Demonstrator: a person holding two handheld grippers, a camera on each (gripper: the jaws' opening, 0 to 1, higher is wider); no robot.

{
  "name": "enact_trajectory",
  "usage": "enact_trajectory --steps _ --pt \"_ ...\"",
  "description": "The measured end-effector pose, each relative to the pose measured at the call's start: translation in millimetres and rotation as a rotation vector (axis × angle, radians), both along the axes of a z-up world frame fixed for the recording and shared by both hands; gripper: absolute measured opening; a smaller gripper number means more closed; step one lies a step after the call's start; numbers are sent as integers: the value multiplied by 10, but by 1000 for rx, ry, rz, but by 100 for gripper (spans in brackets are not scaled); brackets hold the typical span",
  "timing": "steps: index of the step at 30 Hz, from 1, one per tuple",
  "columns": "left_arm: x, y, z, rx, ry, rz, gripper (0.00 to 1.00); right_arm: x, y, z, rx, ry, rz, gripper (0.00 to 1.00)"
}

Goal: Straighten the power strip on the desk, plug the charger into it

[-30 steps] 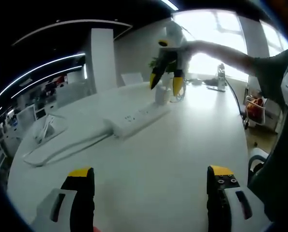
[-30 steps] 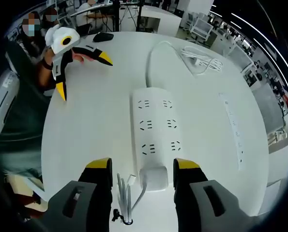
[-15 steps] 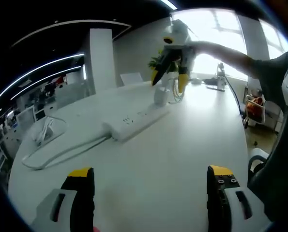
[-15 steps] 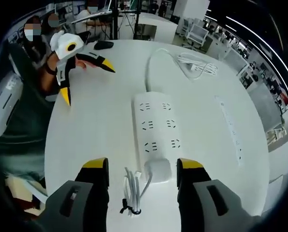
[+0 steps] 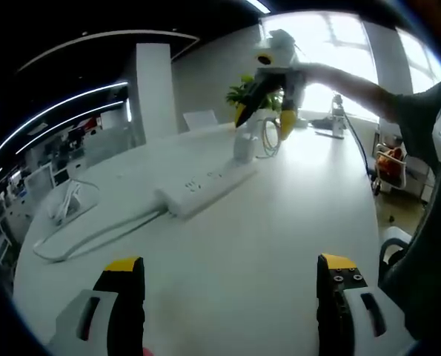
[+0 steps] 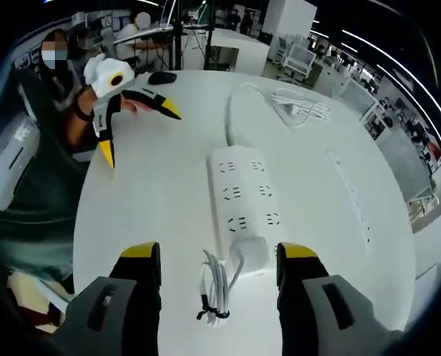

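Right gripper view: charger (image 6: 251, 252) touching power strip (image 6: 245, 196) end

In the right gripper view, the charger (image 6: 251, 251) covers the strip's (image 6: 244, 195) near end, so whether it is plugged in cannot be told. At the upper centre of the left gripper view, window glare washes out the cord (image 5: 268, 138).

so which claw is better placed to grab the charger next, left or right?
Right. The right claw hangs open just above the charger at the near end of the power strip. The left claw is open too, but off near the desk edge.
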State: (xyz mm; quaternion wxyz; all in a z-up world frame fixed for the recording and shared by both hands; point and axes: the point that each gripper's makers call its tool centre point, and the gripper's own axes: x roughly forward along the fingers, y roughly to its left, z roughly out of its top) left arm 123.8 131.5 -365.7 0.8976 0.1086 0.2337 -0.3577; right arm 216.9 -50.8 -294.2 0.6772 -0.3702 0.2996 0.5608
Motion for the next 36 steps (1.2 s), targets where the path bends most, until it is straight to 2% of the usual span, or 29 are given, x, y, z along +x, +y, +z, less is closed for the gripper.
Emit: enact_trajectory --steps 8,24,36 --pt "0 -5 -17 -4 2 3 100 -49 -41 1 34 2 -8 66" --pt "1 23 -43 -4 6 15 100 -69 -143 56 137 -39 -56 77" --pt "-1 31 -38 -1 4 17 100 -139 -196 87 182 -66 -68 84"
